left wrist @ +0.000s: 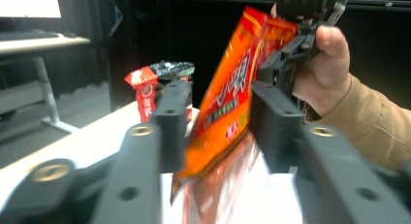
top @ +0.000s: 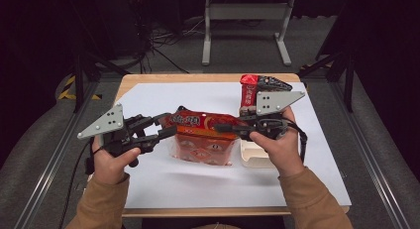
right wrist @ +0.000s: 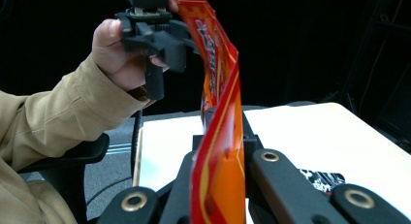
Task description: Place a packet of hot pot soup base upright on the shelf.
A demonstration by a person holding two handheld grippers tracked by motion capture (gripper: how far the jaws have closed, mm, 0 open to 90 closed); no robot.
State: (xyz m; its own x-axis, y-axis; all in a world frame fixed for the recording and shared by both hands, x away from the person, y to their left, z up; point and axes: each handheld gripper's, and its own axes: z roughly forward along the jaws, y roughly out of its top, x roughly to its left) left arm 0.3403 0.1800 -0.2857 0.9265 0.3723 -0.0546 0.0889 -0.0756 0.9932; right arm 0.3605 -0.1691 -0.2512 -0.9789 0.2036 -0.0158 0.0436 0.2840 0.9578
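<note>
High view: large orange-red printed plastic snack bag point(top: 204, 135) held above white sheet point(top: 158, 179) on table, betw. left gripper point(top: 167, 126) and right gripper point(top: 224, 128). Small red packet point(top: 248, 92) stands behind.

Left gripper view: jaws apart, released; bag edge point(left wrist: 220, 112) betw. them, pads not pressing.

Right gripper view: jaws clenched on bag edge point(right wrist: 220, 156); left gripper point(right wrist: 186, 32) at far end.
</note>
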